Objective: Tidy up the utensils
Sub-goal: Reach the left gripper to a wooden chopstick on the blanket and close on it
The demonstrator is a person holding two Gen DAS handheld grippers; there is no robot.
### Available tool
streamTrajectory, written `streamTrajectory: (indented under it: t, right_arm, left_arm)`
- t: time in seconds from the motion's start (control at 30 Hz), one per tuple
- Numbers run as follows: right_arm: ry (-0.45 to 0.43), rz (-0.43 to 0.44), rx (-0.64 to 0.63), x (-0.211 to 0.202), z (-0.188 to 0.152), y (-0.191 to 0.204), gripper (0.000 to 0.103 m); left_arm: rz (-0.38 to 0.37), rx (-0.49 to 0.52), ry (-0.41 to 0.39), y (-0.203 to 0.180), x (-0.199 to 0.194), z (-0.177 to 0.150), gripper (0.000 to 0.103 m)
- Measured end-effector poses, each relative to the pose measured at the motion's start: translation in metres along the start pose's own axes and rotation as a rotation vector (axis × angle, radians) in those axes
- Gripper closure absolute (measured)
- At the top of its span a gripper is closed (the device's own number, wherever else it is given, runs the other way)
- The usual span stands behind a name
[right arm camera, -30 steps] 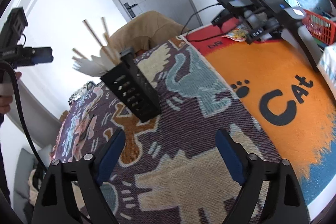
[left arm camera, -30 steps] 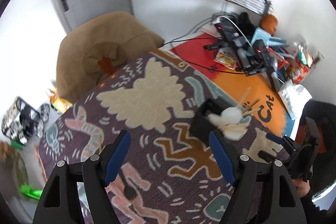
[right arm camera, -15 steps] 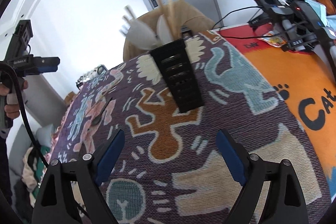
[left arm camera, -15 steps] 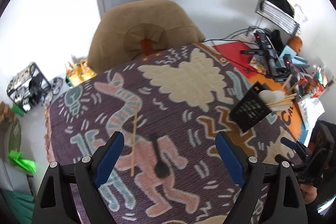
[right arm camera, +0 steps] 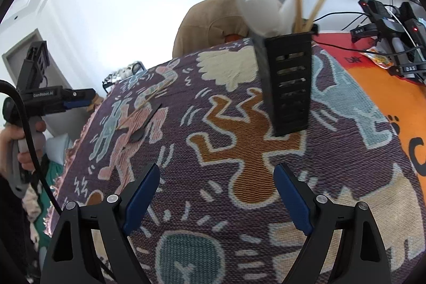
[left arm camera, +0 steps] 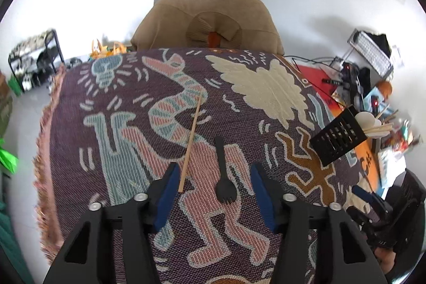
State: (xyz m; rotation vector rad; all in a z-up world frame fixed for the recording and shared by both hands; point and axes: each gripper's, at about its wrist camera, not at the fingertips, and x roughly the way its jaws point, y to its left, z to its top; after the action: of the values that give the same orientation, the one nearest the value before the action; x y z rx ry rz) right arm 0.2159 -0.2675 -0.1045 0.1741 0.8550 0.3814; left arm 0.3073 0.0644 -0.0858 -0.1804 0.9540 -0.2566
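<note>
1. In the left wrist view, the left gripper is at the bottom centre of the frame. Its jaws are closing and hold nothing; the pads do not press on anything.
2. The black fork lies flat on the patterned blanket, in the lower centre, with its prongs between the two blue pads.
3. A wooden chopstick lies just left of the fork, its lower end close to the left pad.
4. The black utensil holder stands at the right of this frame, with white utensils and chopsticks inside.
5. In the right wrist view, the right gripper at the bottom is wide open and empty.
6. There the holder is in the upper centre right.
</note>
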Motion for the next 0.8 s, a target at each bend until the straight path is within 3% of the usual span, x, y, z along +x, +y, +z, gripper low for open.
streamTrajectory:
  t: [0.1, 0.2, 0.37, 0.7, 0.8]
  right_arm:
    - [0.011, 0.001, -0.009, 0.005, 0.0, 0.006, 0.015]
    - [0.018, -0.004, -0.024, 0.008, 0.001, 0.011, 0.015]
    - [0.018, -0.013, -0.027, 0.011, 0.005, 0.015, 0.015]
    - [0.031, -0.023, -0.026, 0.017, 0.007, 0.018, 0.015]
    - [0.033, -0.02, -0.025, 0.019, 0.007, 0.018, 0.015]
  left_arm:
    - [-0.018, -0.02, -0.023, 0.01, 0.008, -0.013, 0.051]
    - [-0.015, -0.032, -0.01, 0.017, 0.021, -0.022, 0.061]
    - [-0.023, -0.057, 0.017, 0.028, 0.04, -0.034, 0.066]
    - [-0.127, -0.256, 0.032, 0.059, 0.062, -0.042, 0.067]
    - [-0.17, -0.328, 0.033, 0.068, 0.066, -0.043, 0.074]
